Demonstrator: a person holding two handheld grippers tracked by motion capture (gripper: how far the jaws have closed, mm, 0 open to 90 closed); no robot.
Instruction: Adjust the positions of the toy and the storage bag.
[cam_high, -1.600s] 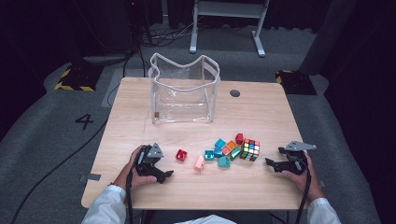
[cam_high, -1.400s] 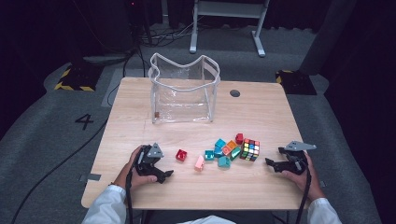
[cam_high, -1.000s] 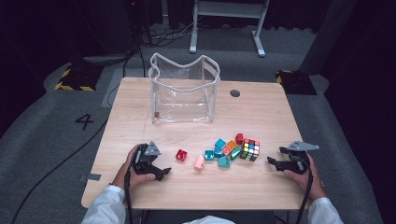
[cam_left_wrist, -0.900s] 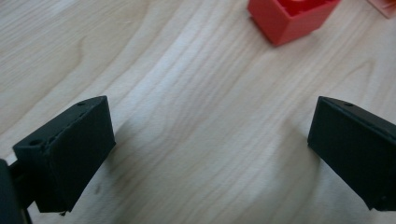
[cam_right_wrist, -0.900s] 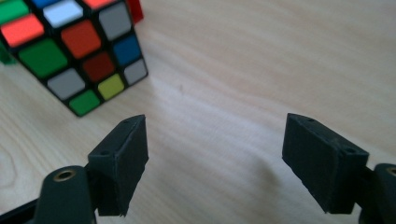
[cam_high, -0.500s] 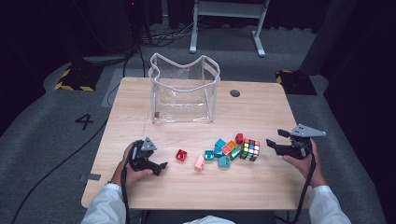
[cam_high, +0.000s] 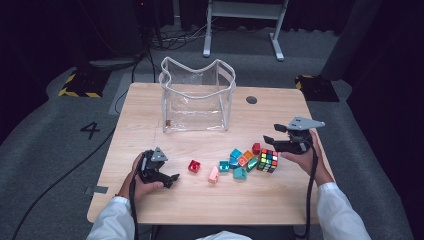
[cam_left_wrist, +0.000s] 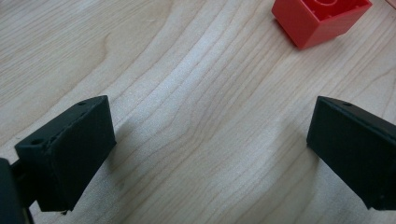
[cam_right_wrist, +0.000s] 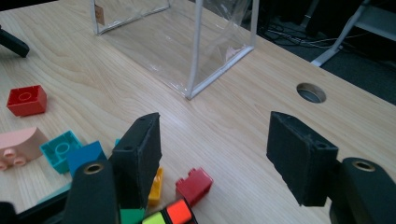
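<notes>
Right gripper (cam_high: 274, 141) hangs above the table's right side, jaws apart with nothing between them; they've just been closing a bit. Its tips point toward 9 o'clock in the high view, and the Rubik's cube (cam_high: 267, 160) sits on the table at about 6–7 o'clock from them, just below and slightly to the left. In the right gripper view the cube's top corner (cam_right_wrist: 173, 215) peeks in at the bottom edge, under the left jaw, so the gripper is over and past it, not lined up on it.

Cube is square, no long axis to worry about; it sits turned a little to the table edge, so the jaws likely need to meet two flat faces, not corners.

Small red brick (cam_high: 256, 148) sits just beside the cube at its 11 o'clock, teal and orange bricks (cam_high: 240, 162) crowd its 9 o'clock side. My guess: descend from above, tips tilted down.

Left gripper (cam_high: 170, 178) rests low on the table, jaws wide apart and empty, red brick (cam_left_wrist: 322, 19) ahead at 1 o'clock in its own view. It's well apart from the cube; the right hand is clearly nearer.

Clear bag (cam_high: 197, 102) stands open at the cube's 11 o'clock, well apart.
</notes>
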